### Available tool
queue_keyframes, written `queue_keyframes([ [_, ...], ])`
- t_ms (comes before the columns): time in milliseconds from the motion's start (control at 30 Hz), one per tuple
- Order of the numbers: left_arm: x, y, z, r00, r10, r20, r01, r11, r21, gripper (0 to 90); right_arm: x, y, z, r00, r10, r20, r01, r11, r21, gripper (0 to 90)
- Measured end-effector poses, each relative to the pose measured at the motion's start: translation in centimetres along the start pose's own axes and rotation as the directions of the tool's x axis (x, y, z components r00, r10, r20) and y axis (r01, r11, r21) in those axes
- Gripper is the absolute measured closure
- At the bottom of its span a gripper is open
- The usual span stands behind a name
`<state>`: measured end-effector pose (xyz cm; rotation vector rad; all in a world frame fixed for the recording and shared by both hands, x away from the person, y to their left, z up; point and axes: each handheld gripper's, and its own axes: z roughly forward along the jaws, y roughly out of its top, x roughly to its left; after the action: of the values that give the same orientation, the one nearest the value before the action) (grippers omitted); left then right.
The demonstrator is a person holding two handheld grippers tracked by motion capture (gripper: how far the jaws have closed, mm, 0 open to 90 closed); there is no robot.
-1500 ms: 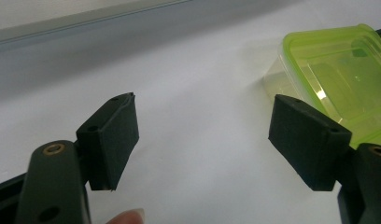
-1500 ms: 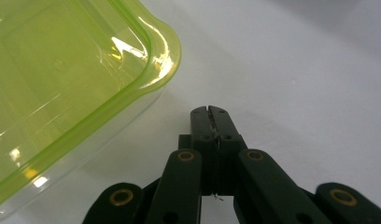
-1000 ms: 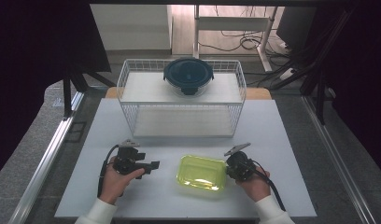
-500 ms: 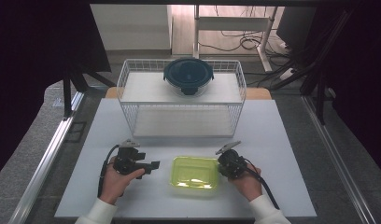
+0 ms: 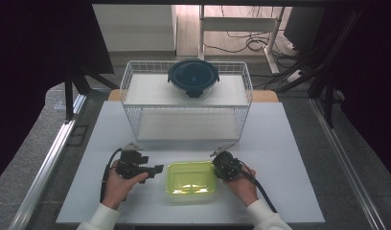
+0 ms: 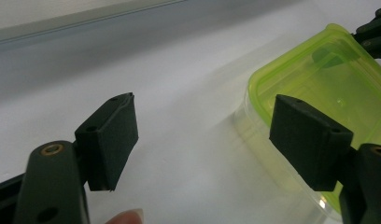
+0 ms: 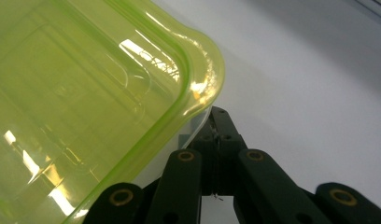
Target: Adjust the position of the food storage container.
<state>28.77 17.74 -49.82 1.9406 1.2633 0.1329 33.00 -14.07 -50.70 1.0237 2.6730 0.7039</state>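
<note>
Green-lidded container near the worktop's front edge, right gripper closed, nudging its right side toward the open, empty left gripper: an off-centre push could spin it.

So the green-lidded container has slid leftward across the surface, and the right hand-held gripper came along with it, jaws closed and pressed up against the container's right corner. The gap between the container and the left hand-held gripper has shrunk a lot; they're now just beside each other.
</note>
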Motion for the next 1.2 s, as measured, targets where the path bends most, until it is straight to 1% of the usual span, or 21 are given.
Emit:
queue_keyframes([
  [133, 0.0, 0.0, -0.1, 1.0000, -0.001, -0.003, 0.001, 1.0000, 0.000, 22.9, 0.3, 0.1, 0.0, 0.9999, -0.015, 0.002, 0.015, 1.000, 0.001, 88.8],
  [200, -0.1, 0.0, -0.2, 1.0000, -0.005, -0.002, 0.005, 1.0000, -0.006, 22.9, 0.1, 0.1, -0.5, 0.9996, -0.023, 0.017, 0.023, 1.000, -0.009, 88.9],
  [367, -0.1, 0.0, -0.6, 1.0000, -0.010, 0.001, 0.010, 0.9997, -0.021, 22.9, -0.5, -0.3, -2.4, 0.9993, 0.002, 0.038, 0.000, 0.998, -0.070, 88.8],
  [400, -0.1, 0.0, -0.6, 0.9999, -0.011, 0.000, 0.011, 0.9997, -0.023, 22.9, -0.7, -0.4, -2.8, 0.9993, 0.004, 0.038, 0.000, 0.996, -0.084, 88.8],
  [533, -0.1, 0.0, -0.8, 0.9999, -0.014, 0.003, 0.014, 0.9994, -0.031, 22.9, -1.5, -1.5, -3.9, 0.9986, 0.047, 0.024, -0.044, 0.990, -0.133, 88.5],
  [567, -0.1, 0.0, -0.9, 0.9999, -0.013, 0.003, 0.013, 0.9994, -0.033, 22.9, -1.7, -1.8, -4.1, 0.9979, 0.062, 0.017, -0.059, 0.988, -0.145, 86.5],
  [633, -0.2, 0.0, -0.9, 0.9999, -0.015, 0.004, 0.015, 0.9992, -0.036, 22.8, -2.1, -2.2, -4.3, 0.9958, 0.091, -0.002, -0.090, 0.982, -0.165, 75.6],
  [700, -0.2, 0.0, -1.0, 0.9998, -0.017, 0.006, 0.017, 0.9991, -0.039, 22.7, -2.4, -2.5, -4.6, 0.9906, 0.137, -0.011, -0.136, 0.970, -0.200, 54.5],
  [733, -0.2, 0.0, -1.0, 0.9997, -0.022, 0.005, 0.022, 0.9988, -0.043, 22.5, -2.5, -2.5, -4.6, 0.9863, 0.165, -0.007, -0.162, 0.963, -0.217, 41.2],
  [767, -0.2, 0.0, -1.1, 0.9994, -0.033, 0.011, 0.033, 0.9982, -0.051, 22.2, -2.6, -2.5, -4.7, 0.9827, 0.185, -0.007, -0.182, 0.956, -0.229, 34.9],
  [800, -0.2, 0.0, -1.2, 0.9990, -0.041, 0.017, 0.042, 0.9975, -0.058, 21.5, -2.6, -2.5, -4.8, 0.9794, 0.200, -0.023, -0.200, 0.951, -0.234, 31.0],
  [867, -0.1, 0.1, -1.5, 0.9983, -0.053, 0.024, 0.055, 0.9955, -0.077, 20.7, -2.6, -2.5, -4.9, 0.9744, 0.218, -0.055, -0.225, 0.943, -0.247, 26.0],
  [900, 0.0, 0.1, -1.7, 0.9977, -0.061, 0.029, 0.063, 0.9945, -0.084, 20.6, -2.6, -2.5, -5.0, 0.9724, 0.224, -0.064, -0.233, 0.940, -0.249, 24.7],
  [967, 0.1, 0.0, -1.9, 0.9961, -0.077, 0.043, 0.080, 0.9923, -0.094, 20.3, -2.6, -2.5, -5.0, 0.9688, 0.228, -0.097, -0.245, 0.938, -0.244, 24.1],
  [1033, 0.2, 0.0, -2.0, 0.9952, -0.084, 0.050, 0.089, 0.9912, -0.098, 20.2, -2.6, -2.6, -4.9, 0.9606, 0.236, -0.146, -0.266, 0.933, -0.242, 23.9],
  [1100, 0.2, -0.1, -2.0, 0.9939, -0.094, 0.058, 0.099, 0.9905, -0.095, 20.2, -2.7, -2.6, -4.9, 0.9494, 0.244, -0.198, -0.289, 0.926, -0.244, 23.7],
  [1133, 0.2, -0.1, -1.9, 0.9939, -0.095, 0.056, 0.100, 0.9909, -0.091, 20.2, -2.7, -2.6, -4.9, 0.9434, 0.252, -0.215, -0.302, 0.921, -0.247, 23.6],
  [1167, 0.2, -0.1, -1.8, 0.9940, -0.096, 0.051, 0.101, 0.9914, -0.084, 20.3, -2.8, -2.6, -4.9, 0.9389, 0.258, -0.228, -0.312, 0.918, -0.247, 23.3],
  [1200, 0.2, -0.2, -1.7, 0.9935, -0.102, 0.050, 0.106, 0.9910, -0.081, 20.3, -2.8, -2.6, -4.9, 0.9369, 0.264, -0.230, -0.318, 0.915, -0.248, 22.5],
])
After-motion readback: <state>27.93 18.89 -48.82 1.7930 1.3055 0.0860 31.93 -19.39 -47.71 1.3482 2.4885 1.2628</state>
